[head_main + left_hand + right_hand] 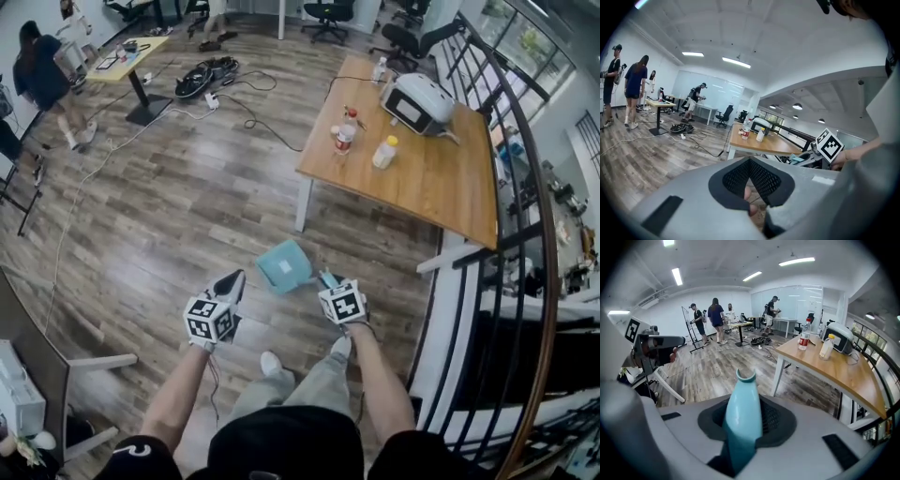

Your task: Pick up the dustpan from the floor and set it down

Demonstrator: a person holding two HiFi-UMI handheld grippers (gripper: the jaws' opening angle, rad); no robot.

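Observation:
The teal dustpan [284, 265] hangs above the wooden floor in front of my feet in the head view. My right gripper [325, 279] is shut on its handle [743, 413], which sticks up between the dark pads in the right gripper view. The pan's blade points away to the left of that gripper. My left gripper [232, 278] is beside the dustpan on its left, apart from it. Its pads [761, 178] meet with nothing between them. The right gripper's marker cube [829, 145] shows in the left gripper view.
A wooden table [412, 178] with bottles [345, 131] and a white appliance [419, 101] stands ahead to the right. A black railing [511, 234] runs along the right. Cables [202, 80] lie on the far floor. People stand at the far left near a desk [131, 56].

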